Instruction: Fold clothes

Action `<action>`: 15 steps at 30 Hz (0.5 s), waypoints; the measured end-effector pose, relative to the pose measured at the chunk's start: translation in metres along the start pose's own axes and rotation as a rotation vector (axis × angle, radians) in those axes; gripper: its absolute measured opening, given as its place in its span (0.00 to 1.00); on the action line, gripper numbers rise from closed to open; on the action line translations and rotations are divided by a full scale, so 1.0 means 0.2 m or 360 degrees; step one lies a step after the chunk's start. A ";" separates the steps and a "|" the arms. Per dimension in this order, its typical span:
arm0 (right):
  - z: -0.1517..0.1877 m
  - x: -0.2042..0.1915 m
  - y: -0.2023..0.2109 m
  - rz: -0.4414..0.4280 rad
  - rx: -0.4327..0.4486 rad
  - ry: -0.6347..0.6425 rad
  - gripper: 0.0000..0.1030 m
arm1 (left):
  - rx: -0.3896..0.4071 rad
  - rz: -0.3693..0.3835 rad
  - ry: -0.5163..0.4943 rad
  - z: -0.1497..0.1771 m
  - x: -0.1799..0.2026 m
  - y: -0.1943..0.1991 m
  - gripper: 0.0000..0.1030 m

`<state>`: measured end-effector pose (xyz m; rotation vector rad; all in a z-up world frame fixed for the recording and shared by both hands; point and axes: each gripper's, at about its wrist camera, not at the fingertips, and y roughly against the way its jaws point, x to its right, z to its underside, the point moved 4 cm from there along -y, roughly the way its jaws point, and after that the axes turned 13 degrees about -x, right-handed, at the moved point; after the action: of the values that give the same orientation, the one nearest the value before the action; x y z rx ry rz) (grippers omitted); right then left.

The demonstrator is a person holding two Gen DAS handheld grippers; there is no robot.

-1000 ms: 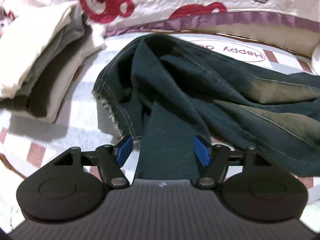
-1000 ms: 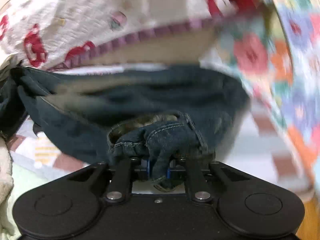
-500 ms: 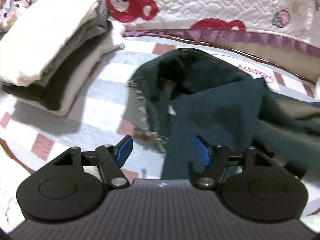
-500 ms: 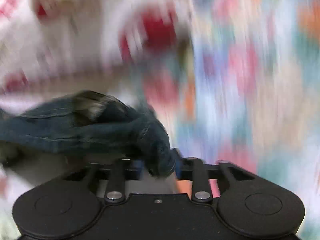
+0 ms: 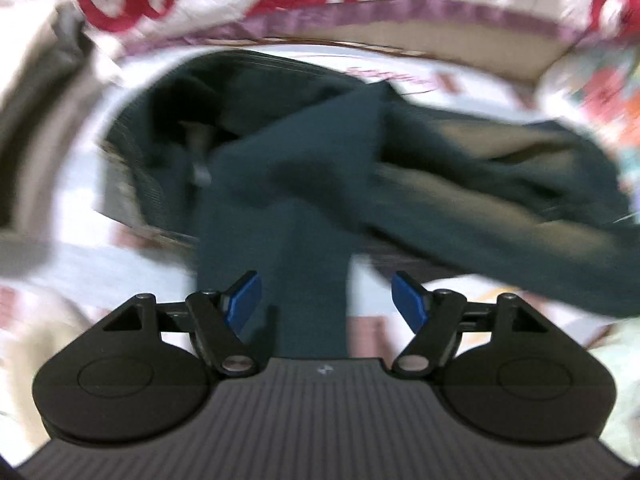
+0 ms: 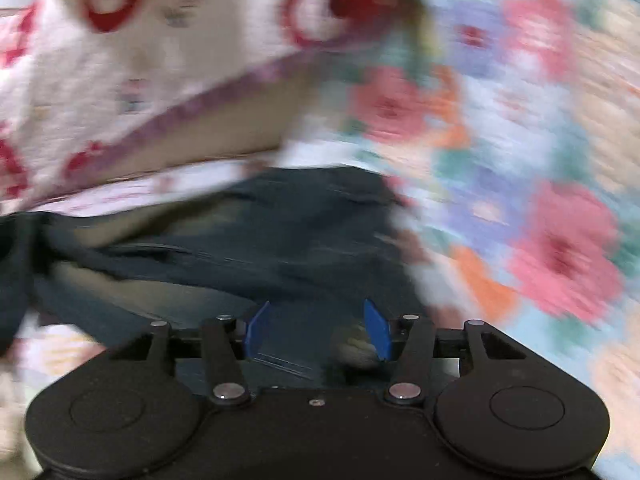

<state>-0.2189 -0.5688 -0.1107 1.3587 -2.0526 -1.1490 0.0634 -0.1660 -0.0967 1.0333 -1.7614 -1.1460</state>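
**Jeans let go and lying rumpled; the fold is barely begun**

Nearest in the right wrist view, the right gripper point(image 6: 316, 330) has its blue pads parted, having just been opening. The dark jeans point(image 6: 280, 240) pass under and between the pads, but the pads do not press on the cloth, so the denim reads as released. In the left wrist view the left gripper point(image 5: 326, 298) stands wide as well, having spread a little further. A flat strip of the jeans point(image 5: 280, 208) runs up between its fingers, touching neither pad.

By my reading the garment has only been laid out. It lies bunched across the checked mat point(image 5: 132, 264), one part doubled over another, with a frayed hem point(image 5: 132, 184) curling at the left. Smoothing and the real folds are all still to do.

Just left of the jeans is open mat. Farther left a stack of folded clothes point(image 5: 36, 128), blurred, sits apart from the hem; that suggests earlier pieces are finished. At the right a floral cloth point(image 6: 520, 200) comes close to the denim's edge, leaving little room there. Beyond the jeans, the mat ends at a brown rim below a quilt with red bears and a purple border point(image 5: 400, 12). Both views are motion-blurred, so fine creases cannot be judged.
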 end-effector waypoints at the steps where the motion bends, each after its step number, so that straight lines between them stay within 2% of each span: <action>1: -0.01 -0.08 -0.05 -0.0080 0.0000 0.0033 0.56 | 0.0010 0.0051 0.0017 0.00 0.00 0.02 0.69; 2: -0.02 -0.19 -0.10 -0.0172 -0.0022 0.0065 0.56 | 0.0031 0.0019 0.0023 0.00 0.00 0.04 0.69; 5: -0.04 -0.55 -0.27 -0.0454 -0.0100 0.0197 0.56 | 0.0087 -0.0194 0.0014 0.01 -0.04 0.11 0.69; 6: -0.05 -0.67 -0.30 -0.0533 -0.0081 0.0226 0.56 | 0.0094 -0.0192 0.0028 0.02 -0.07 0.13 0.69; 9: -0.17 -0.98 -0.33 -0.0814 -0.0058 0.0283 0.56 | 0.0022 0.0072 0.0161 0.08 -0.20 0.17 0.69; 10: -0.22 -1.09 -0.34 -0.0915 -0.0074 0.0322 0.56 | 0.0031 0.0112 0.0225 0.12 -0.25 0.20 0.69; 12: -0.26 -1.29 -0.38 -0.1062 -0.0101 0.0415 0.61 | 0.0061 0.0076 0.0261 0.18 -0.30 0.23 0.69; 15: -0.19 -1.52 -0.54 -0.1059 -0.0202 0.0566 0.61 | 0.0142 0.0000 0.0268 0.22 -0.35 0.25 0.69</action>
<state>0.0000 -0.3320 -0.1492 2.0803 -1.2841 -1.1423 0.0385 -0.0752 -0.0755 1.1485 -1.6907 -0.9586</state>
